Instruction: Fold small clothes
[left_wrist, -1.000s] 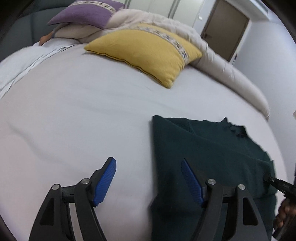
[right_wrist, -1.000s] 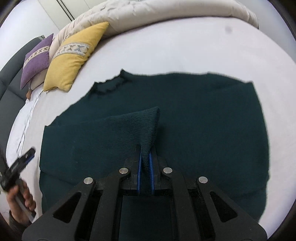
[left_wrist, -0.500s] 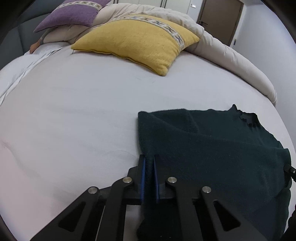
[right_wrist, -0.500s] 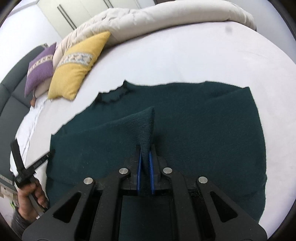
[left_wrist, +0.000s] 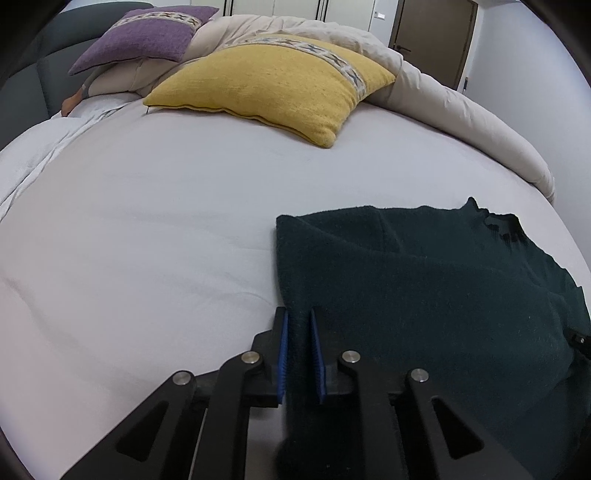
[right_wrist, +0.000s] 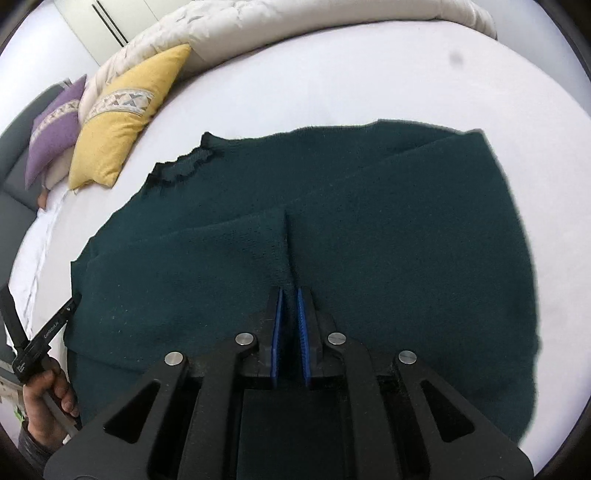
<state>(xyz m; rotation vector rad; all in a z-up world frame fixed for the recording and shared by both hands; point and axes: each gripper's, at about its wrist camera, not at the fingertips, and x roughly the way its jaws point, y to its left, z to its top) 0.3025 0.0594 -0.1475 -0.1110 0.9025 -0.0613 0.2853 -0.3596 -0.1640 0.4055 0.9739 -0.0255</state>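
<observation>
— Sweater (right_wrist: 369, 229)? Dark green, spread on bed (left_wrist: 147, 221), just below yellow pillow (left_wrist: 273, 81).
— Jaws? Left gripper (left_wrist: 299, 354) just closed, clamped on sweater's edge; right gripper (right_wrist: 290, 325) pinching folded sleeve.

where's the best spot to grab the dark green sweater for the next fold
Grip the dark green sweater at its edges, not the flat middle. The left gripper is pinching its left folded edge from the near side; the right gripper pinches a raised ridge. Probably best: thin layered edges fit between the pads.
</observation>
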